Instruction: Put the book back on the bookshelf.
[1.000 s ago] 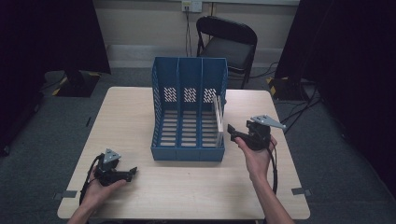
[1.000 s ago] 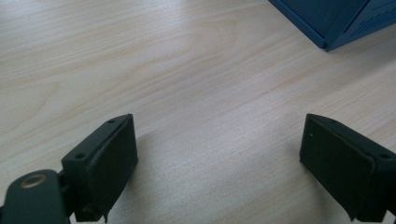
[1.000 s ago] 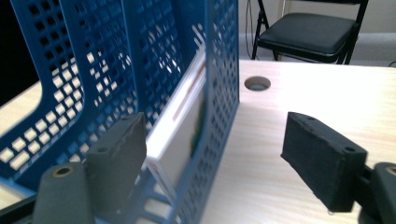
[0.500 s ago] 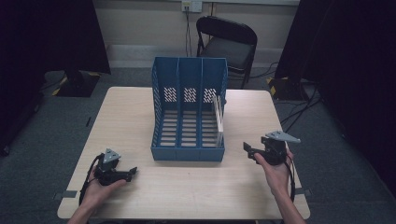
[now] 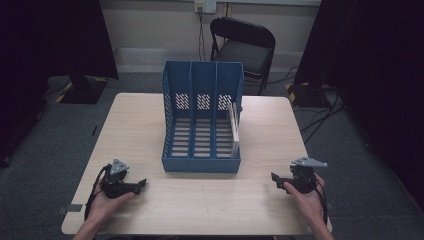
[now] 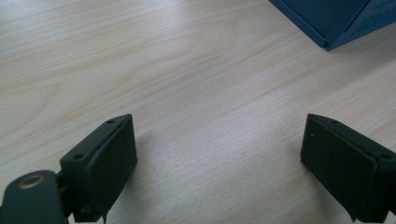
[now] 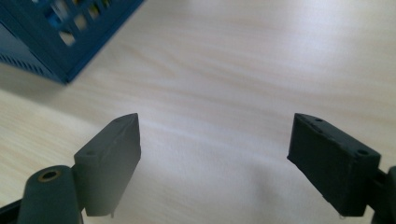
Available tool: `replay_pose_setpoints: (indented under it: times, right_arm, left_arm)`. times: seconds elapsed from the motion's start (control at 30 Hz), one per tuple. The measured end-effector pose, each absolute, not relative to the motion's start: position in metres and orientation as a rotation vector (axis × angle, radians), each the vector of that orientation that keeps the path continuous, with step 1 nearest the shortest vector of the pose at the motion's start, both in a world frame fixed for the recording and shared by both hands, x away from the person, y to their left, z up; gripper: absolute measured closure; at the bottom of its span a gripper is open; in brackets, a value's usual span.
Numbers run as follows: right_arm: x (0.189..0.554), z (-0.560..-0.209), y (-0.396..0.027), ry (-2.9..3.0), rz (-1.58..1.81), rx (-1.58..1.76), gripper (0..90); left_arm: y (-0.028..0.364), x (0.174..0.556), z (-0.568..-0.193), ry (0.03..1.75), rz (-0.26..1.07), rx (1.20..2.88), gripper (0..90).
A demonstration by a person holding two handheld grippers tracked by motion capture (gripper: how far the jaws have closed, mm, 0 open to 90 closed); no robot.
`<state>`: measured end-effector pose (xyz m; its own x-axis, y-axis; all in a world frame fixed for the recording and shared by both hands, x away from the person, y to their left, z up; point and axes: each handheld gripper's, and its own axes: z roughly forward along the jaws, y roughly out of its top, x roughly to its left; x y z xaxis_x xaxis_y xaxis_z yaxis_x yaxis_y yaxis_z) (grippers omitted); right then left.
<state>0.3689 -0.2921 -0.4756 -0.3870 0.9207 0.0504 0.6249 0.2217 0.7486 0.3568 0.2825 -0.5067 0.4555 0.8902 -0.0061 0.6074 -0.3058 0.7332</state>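
My left gripper (image 5: 141, 183) rests low on the near-left part of the table (image 5: 135, 120), cradled in my left hand (image 5: 102, 205); its jaws stand wide apart with nothing but bare wood grain between them, so it is released and idle — parked there, I judge, to keep out of the way of the work in the middle; from its own camera I see a blue corner of the organizer just ahead and to one side, near but not touching

In the middle of the table stands the blue file organizer (image 5: 202, 120), three slotted compartments open toward me, its tall perforated back away from me; a pale flat sheet-like thing (image 5: 233, 127) stands on edge in the right-hand compartment, leaning against the right wall — placed upright, I think, because that is how the slots are meant to hold it; the other two compartments look bare

My right gripper (image 5: 276, 181) sits at the near-right of the table in my right hand (image 5: 310, 202), well apart from the organizer; its jaws have just been opening and hold nothing, only tabletop showing between the pads; I read this as a hand set down after letting go, the filing likely done
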Motion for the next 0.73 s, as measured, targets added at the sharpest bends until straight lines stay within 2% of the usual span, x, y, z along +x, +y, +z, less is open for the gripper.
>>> replay_pose_setpoints:
  times: [0.33, 0.5, 0.73]
  right_arm:
    - [0.377, -0.498, -0.291, 2.099, 0.844, 1.468, 21.3]
    - [0.378, -0.504, -0.290, 2.054, 0.881, 1.454, 14.2]
    - [0.376, -0.506, -0.286, 2.018, 0.879, 1.474, 13.9]
  left_arm:
    - [0.282, 0.360, -0.507, 1.267, 0.541, 2.028, 5.8]
    - [0.281, 0.361, -0.507, 1.292, 0.542, 2.025, 3.0]
    - [0.281, 0.362, -0.508, 1.306, 0.542, 2.027, 0.4]
